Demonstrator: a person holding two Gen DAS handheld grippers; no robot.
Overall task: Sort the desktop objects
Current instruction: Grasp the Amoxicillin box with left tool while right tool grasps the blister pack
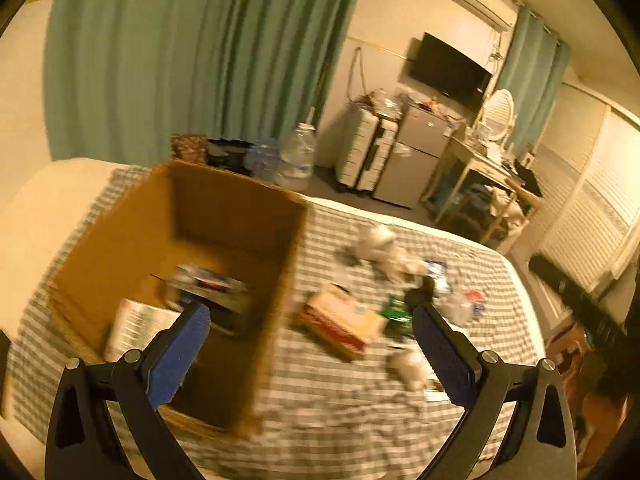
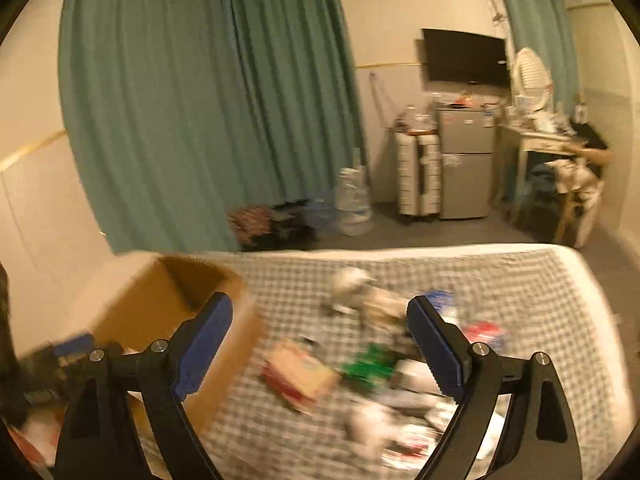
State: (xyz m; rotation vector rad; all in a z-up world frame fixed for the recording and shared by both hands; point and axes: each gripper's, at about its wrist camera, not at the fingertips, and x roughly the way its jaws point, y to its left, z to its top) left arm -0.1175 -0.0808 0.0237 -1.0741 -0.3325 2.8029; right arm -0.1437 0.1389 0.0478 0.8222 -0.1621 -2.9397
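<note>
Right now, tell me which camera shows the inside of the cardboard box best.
The left wrist view: it looks down into the cardboard box, showing its floor and blurred items lying inside. The right wrist view catches only the box's near corner and outer wall at the left, partly behind a finger; its contents stay hidden.

Left gripper seen from its own wrist camera: two black arms rising from the bottom corners of the view, each ending in a blue ribbed pad. Jaws spread wide, nothing held between them. Pads angled outward from base to tip, forming a broad V. Silver screws visible at the joints on both arms.

Right gripper seen from its own wrist camera, in the same pose: black arms, blue ribbed fingertips, jaws wide apart and empty. Both grippers pointing forward and slightly downward. Gripper parts sharp in both views. No hand or forearm of the person visible behind either gripper.
</note>
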